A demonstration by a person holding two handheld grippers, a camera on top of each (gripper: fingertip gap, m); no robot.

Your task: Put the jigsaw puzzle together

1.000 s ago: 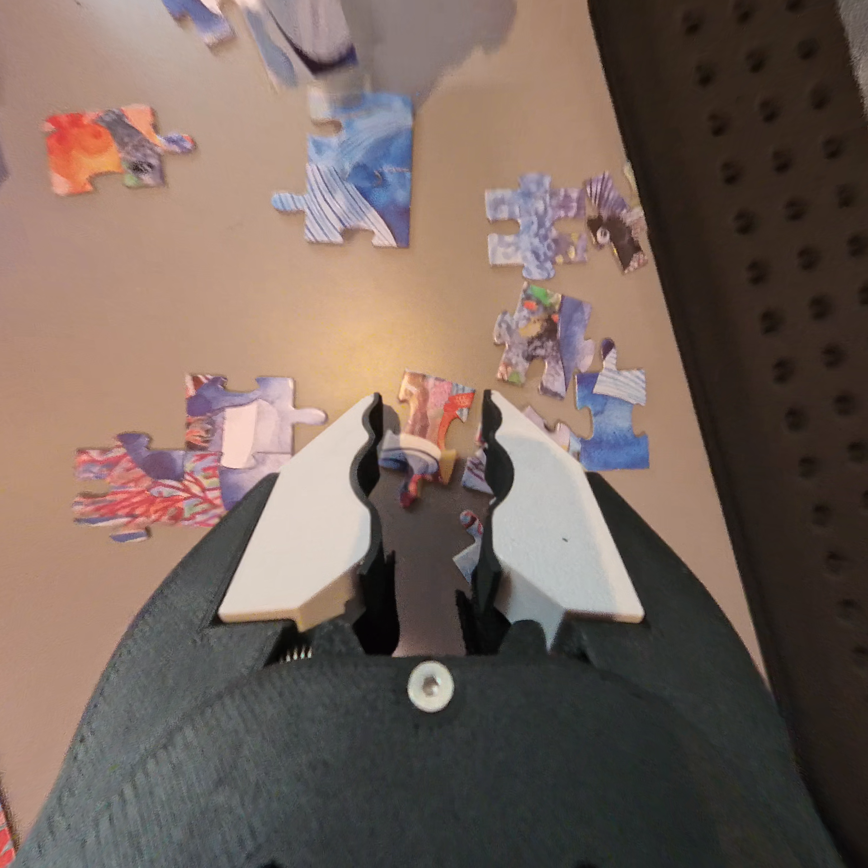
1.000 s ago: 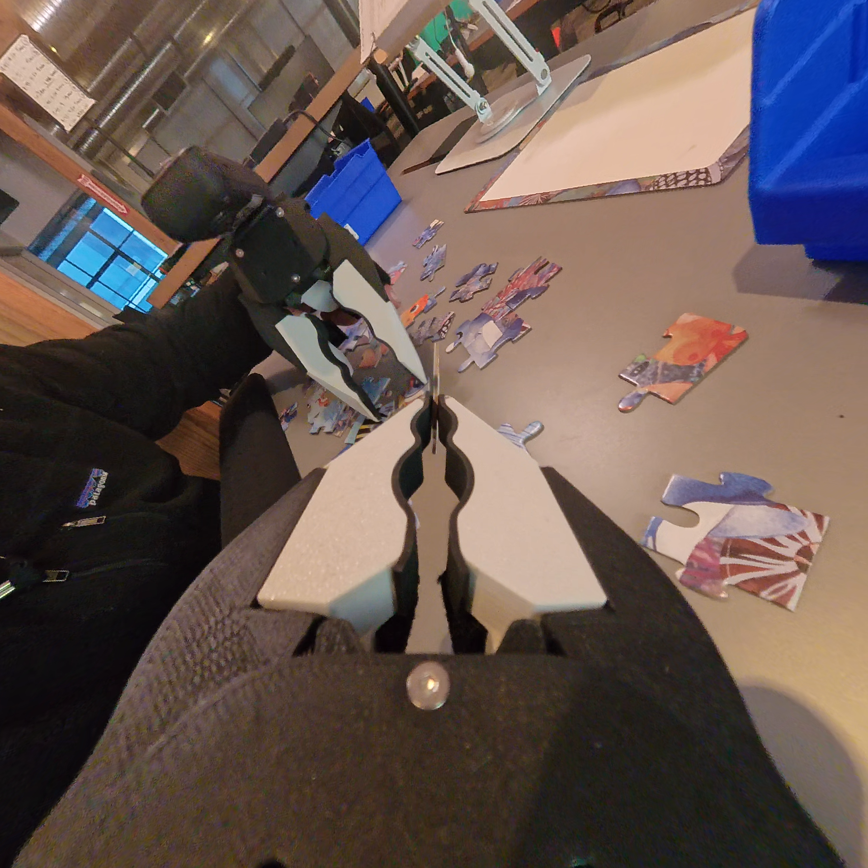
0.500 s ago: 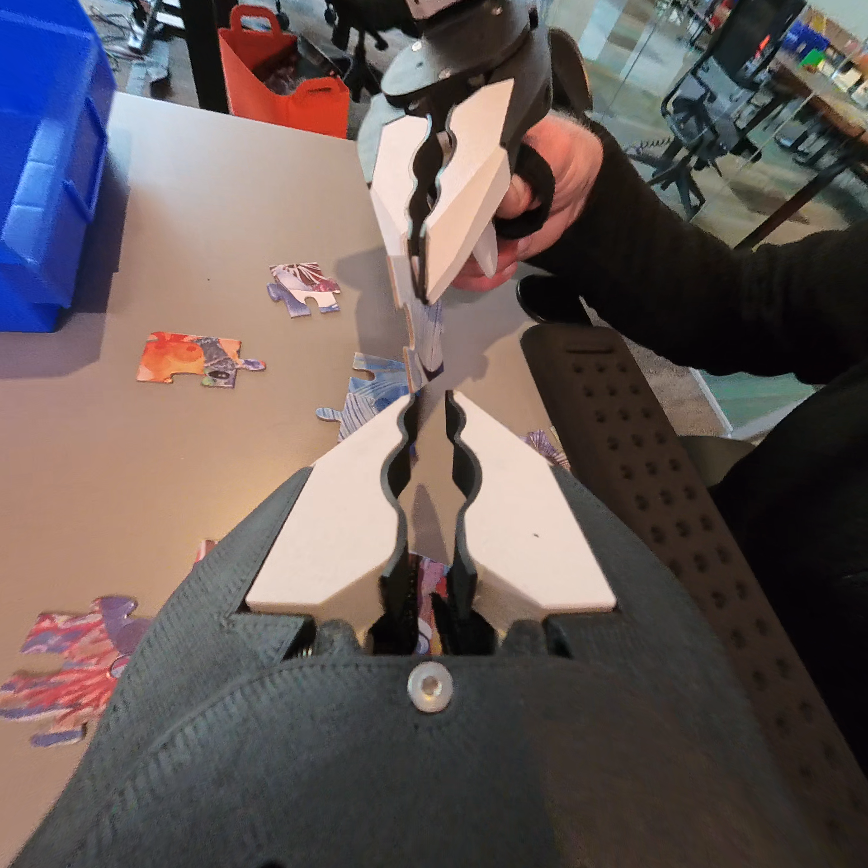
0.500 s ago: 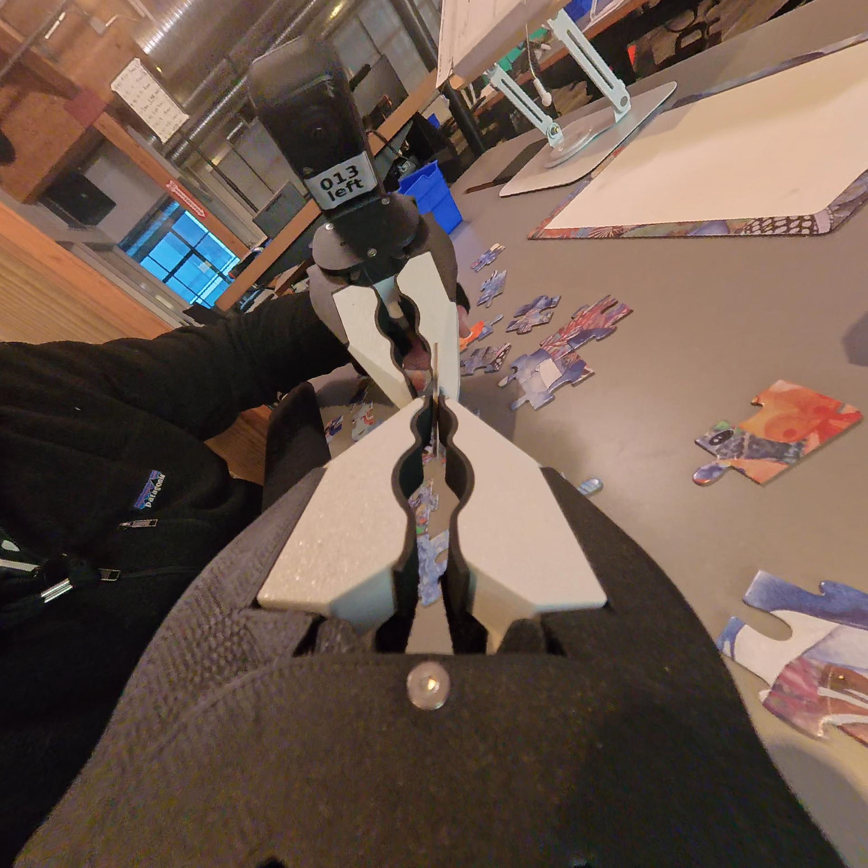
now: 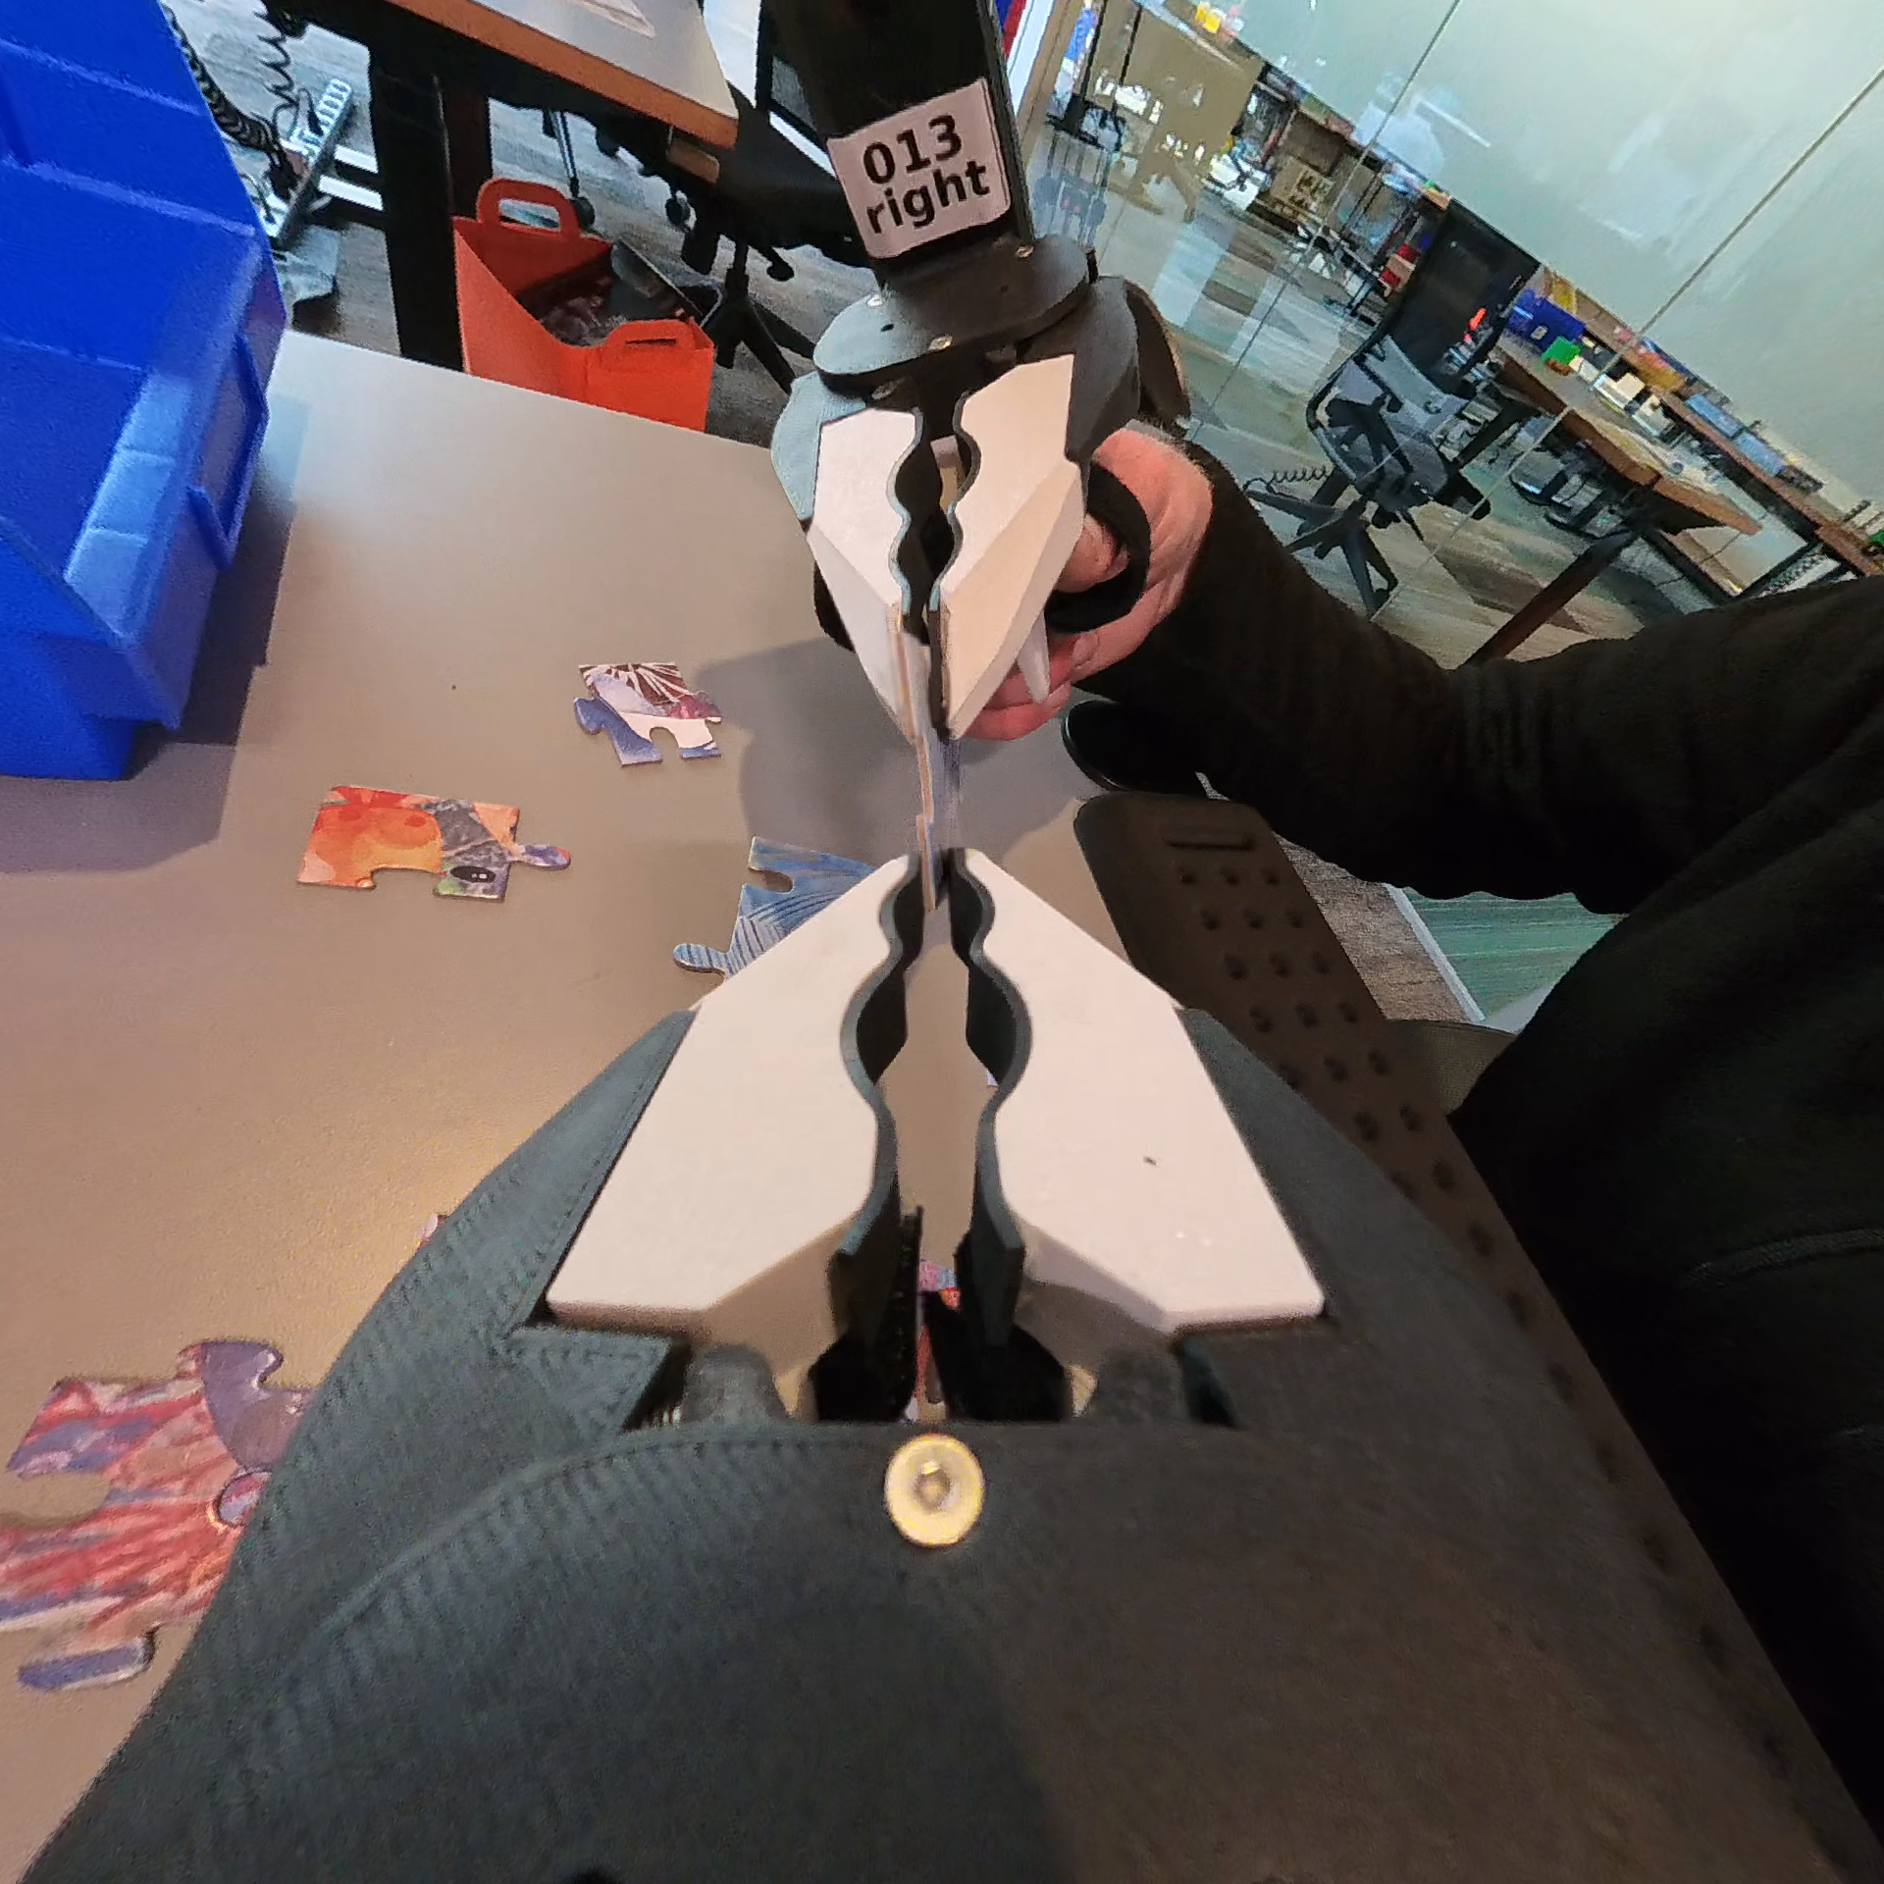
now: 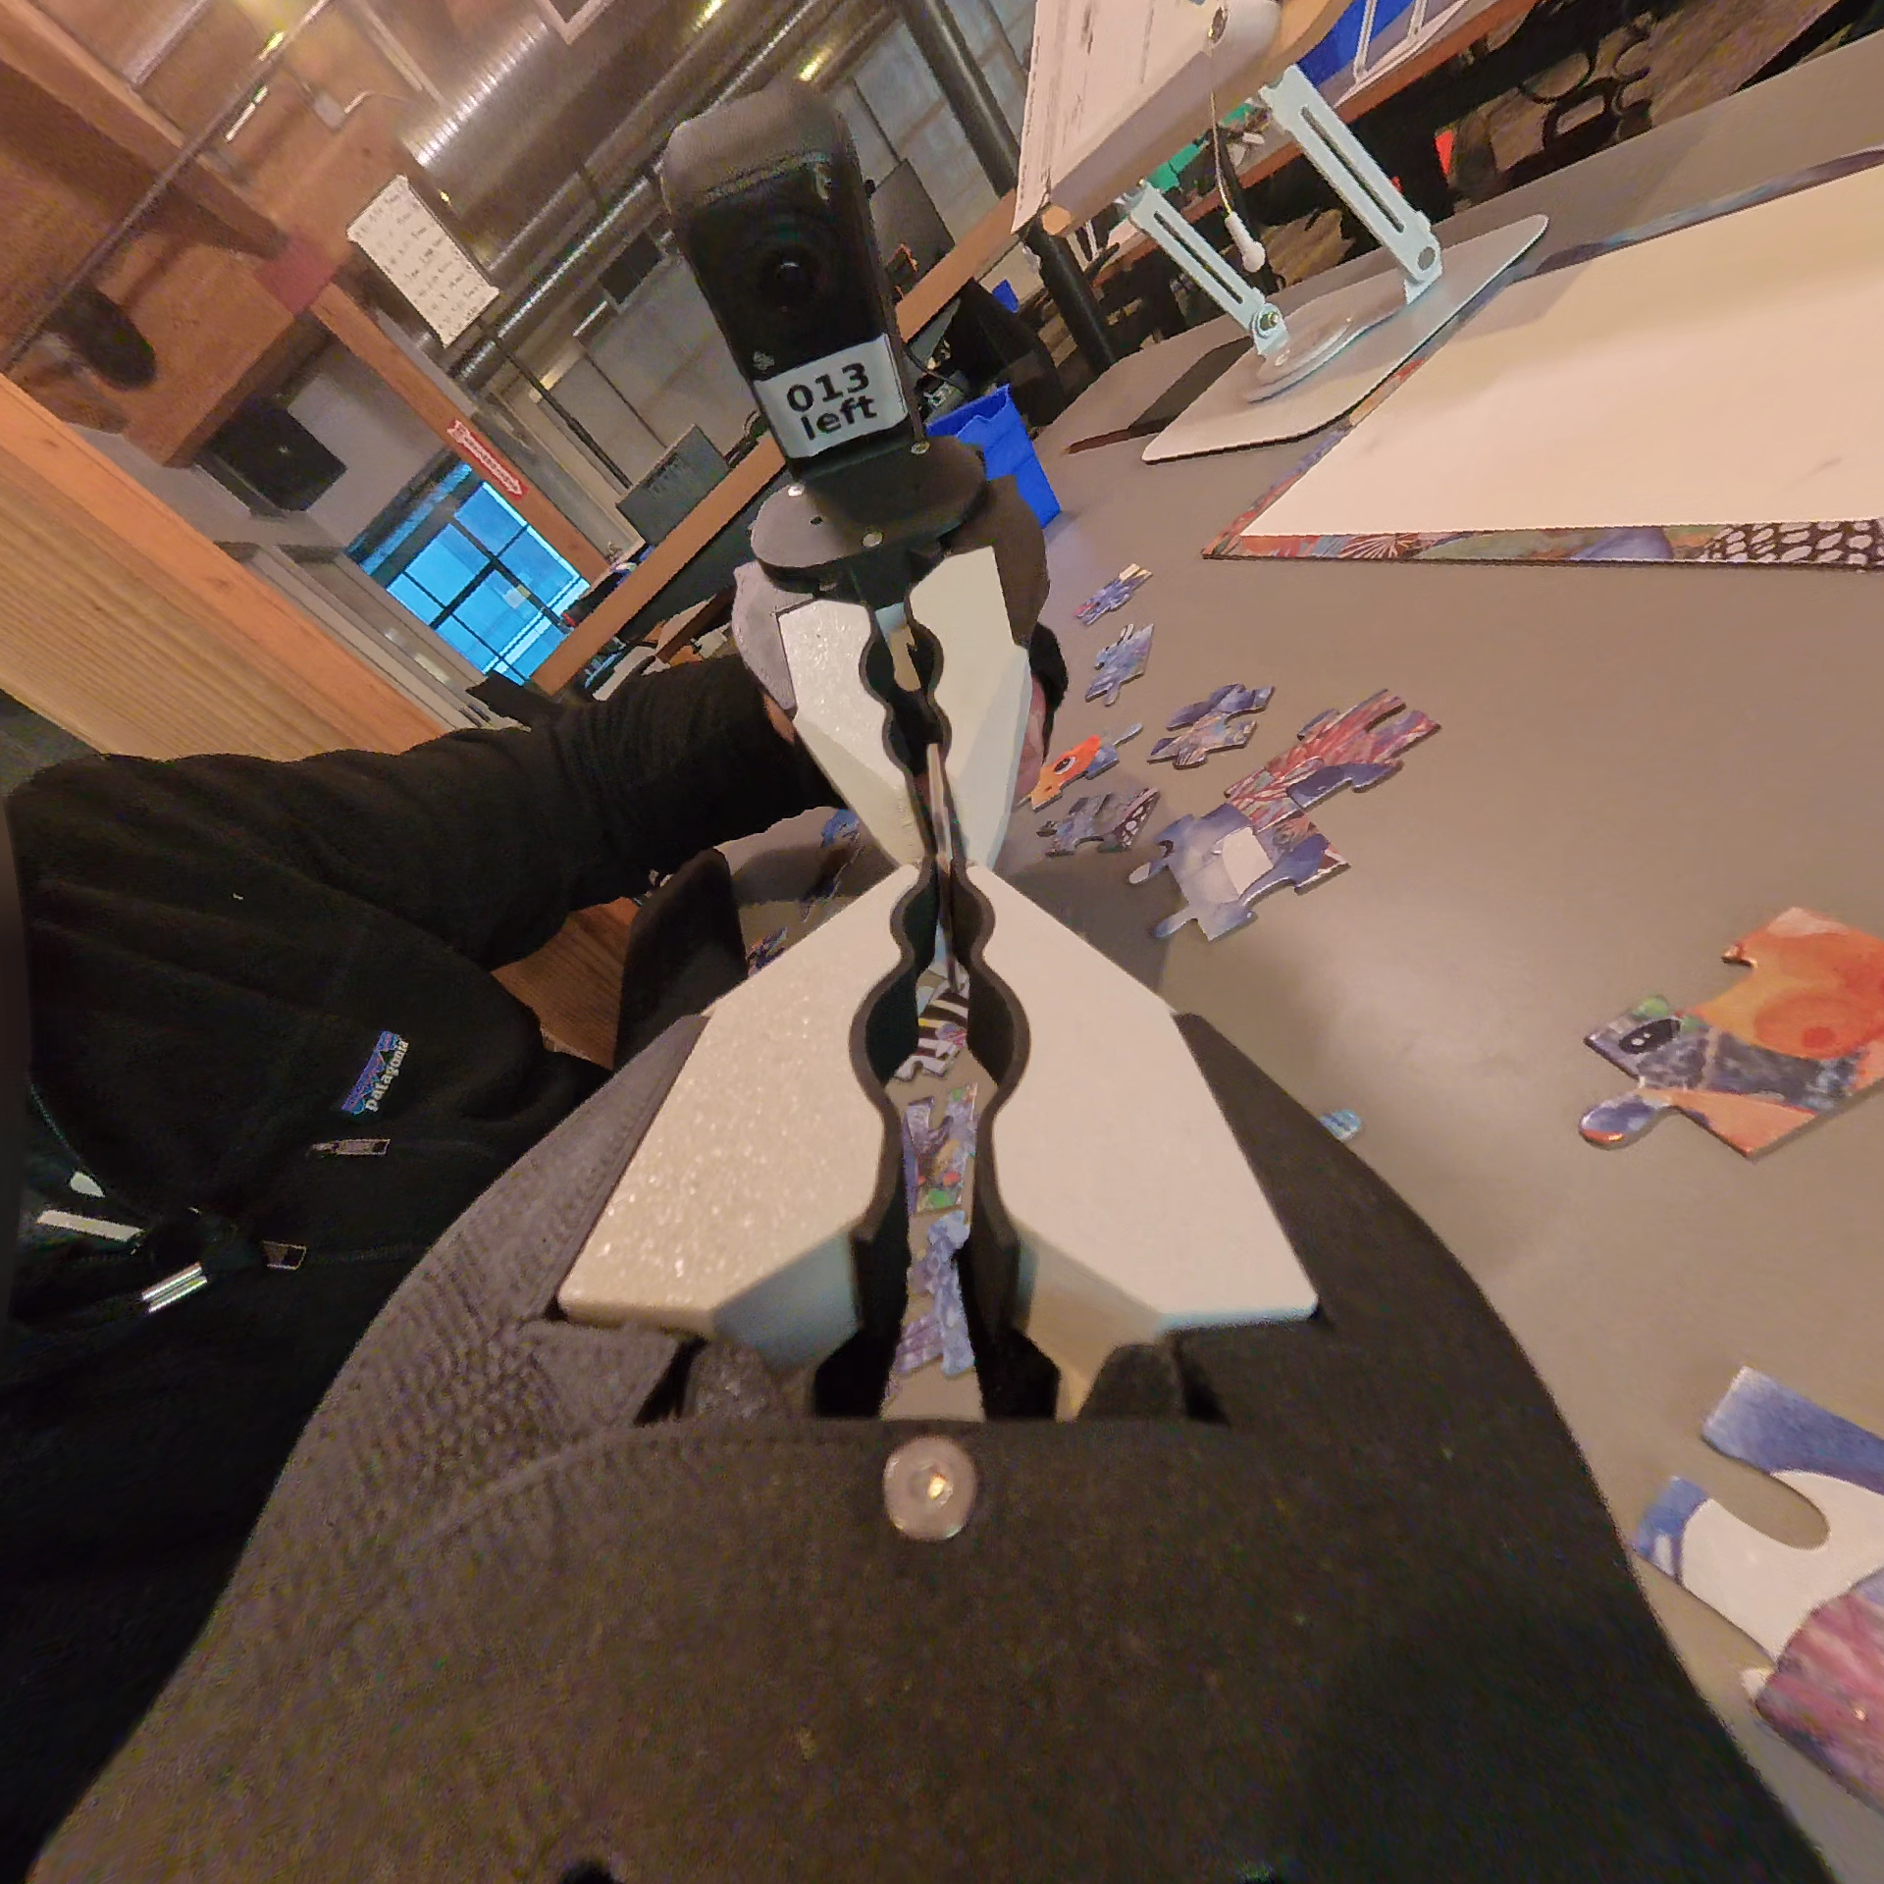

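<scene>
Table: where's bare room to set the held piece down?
Bare table lies between the orange piece and the red coral piece; also between puzzle board and orange piece. Crowded near the scattered blue pieces.

Two tongs (image 5: 933,877) (image 6: 943,887), one blue bin (image 5: 112,408), one orange bag (image 5: 581,306), one puzzle board (image 6: 1590,449).

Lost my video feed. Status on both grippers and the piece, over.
Left gripper and right gripper tip to tip, both shut on one puzzle piece, edge-on above the table. Nothing in the way.
</scene>
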